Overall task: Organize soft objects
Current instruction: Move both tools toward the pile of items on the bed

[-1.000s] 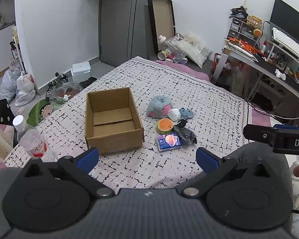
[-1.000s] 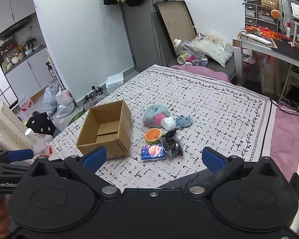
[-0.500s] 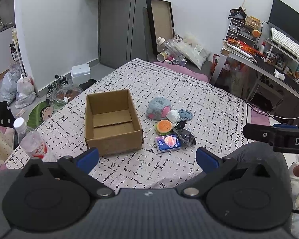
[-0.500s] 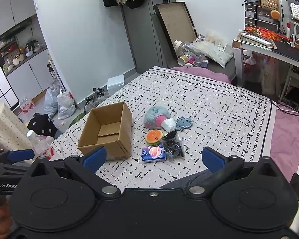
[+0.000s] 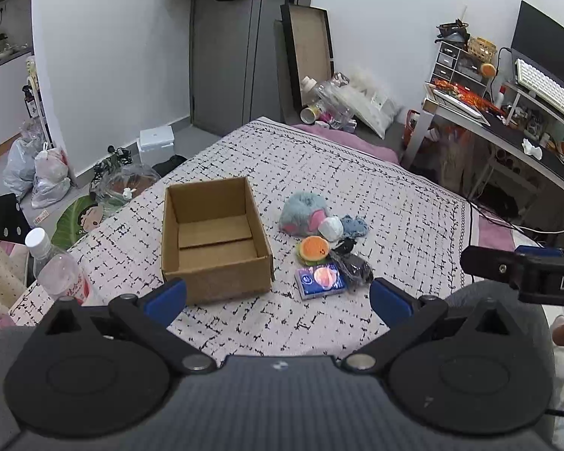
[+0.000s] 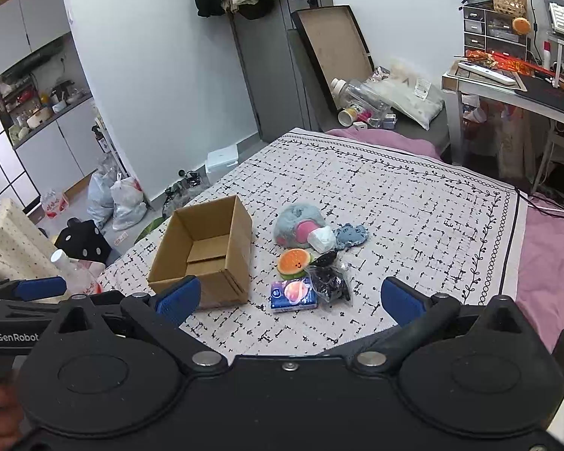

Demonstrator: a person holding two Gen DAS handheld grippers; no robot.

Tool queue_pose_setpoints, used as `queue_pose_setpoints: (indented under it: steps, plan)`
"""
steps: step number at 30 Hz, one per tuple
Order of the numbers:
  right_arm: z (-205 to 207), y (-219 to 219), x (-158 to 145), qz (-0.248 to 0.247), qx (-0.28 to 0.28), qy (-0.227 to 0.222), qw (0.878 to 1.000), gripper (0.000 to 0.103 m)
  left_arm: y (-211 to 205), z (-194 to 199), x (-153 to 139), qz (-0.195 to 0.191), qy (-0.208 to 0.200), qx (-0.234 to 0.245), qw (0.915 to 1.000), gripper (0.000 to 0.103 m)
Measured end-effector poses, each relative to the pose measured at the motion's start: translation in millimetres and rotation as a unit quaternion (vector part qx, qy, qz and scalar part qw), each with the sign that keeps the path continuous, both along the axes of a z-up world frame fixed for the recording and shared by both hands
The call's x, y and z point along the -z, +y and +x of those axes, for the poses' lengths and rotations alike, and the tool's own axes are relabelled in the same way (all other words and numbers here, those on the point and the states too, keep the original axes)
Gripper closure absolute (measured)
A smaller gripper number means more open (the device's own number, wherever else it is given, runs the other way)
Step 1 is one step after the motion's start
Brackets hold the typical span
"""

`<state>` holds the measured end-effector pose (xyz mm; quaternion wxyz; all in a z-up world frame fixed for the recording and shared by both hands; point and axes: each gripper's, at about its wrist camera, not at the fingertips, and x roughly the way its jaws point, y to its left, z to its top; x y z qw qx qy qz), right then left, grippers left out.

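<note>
We look down on a bed (image 5: pixel 357 173) spread with a white blanket crossed by black dashes, its far end showing a purple sheet. On the blanket stands an open cardboard box (image 5: pixel 214 240), upright, with nothing visible inside but its own bottom flaps. To the box's right lies a small heap of soft things, near the box but apart from it. The largest is a grey-blue plush (image 5: pixel 304 214) with a pink patch; a white soft lump (image 5: pixel 330 227) touches its right side, and a small blue knitted piece (image 5: pixel 354 224) lies just beyond that. In front of them sits an orange round plush (image 5: pixel 313 249) with a green rim, and touching it on the right is a dark crinkled bag (image 5: pixel 351 263). Nearest to us lies a blue tissue pack (image 5: pixel 320 281), flat, beside the bag.

Our left gripper (image 5: pixel 278 297) hovers above the near edge of the bed, its blue-padded fingers (image 5: pixel 167 295) spread wide with nothing between them. The box sits ahead of the left finger, and the tissue pack lies ahead within the gap, closer to the right finger, well short of contact.

Our right gripper (image 6: pixel 289 302) is likewise spread apart and holds nothing. In its view the tissue pack (image 6: pixel 293 294) and dark bag (image 6: pixel 329 282) lie ahead between the fingers, the box (image 6: pixel 206 251) just beyond the left finger. A plastic bottle (image 5: pixel 58 263) stands at the bed's left corner.
</note>
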<state>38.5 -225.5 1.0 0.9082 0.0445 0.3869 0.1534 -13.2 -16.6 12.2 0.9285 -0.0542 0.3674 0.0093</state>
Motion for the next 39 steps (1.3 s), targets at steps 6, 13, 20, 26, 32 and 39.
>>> queue_pose_setpoints:
  steps: [6,13,20,26,32,39]
  plan:
    - [13.8,-3.6,16.4,0.015,0.008,0.026,1.0,0.0,1.3,10.6,9.4,0.0,0.005,-0.001,1.0,0.0]
    - [31.9,-5.8,33.4,0.008,0.009,0.041,0.999,0.0,1.5,26.3,19.8,-0.007,0.005,-0.004,1.0,0.001]
    - [59.2,-18.9,50.4,0.029,0.03,0.056,0.998,0.0,-2.6,47.3,32.7,-0.021,0.014,-0.003,0.9997,0.003]
    - [82.9,-28.2,68.4,0.042,0.054,0.069,0.995,0.0,-8.5,68.0,50.9,-0.044,0.019,0.009,0.9988,0.003]
    - [99.2,-32.9,82.1,0.068,0.06,0.078,0.993,0.0,-15.8,91.6,74.5,-0.059,0.037,0.011,0.9975,0.005]
    - [118.7,-43.3,97.8,0.087,0.073,0.088,0.99,0.002,-28.4,110.0,96.3,-0.068,0.055,0.017,0.996,0.01]
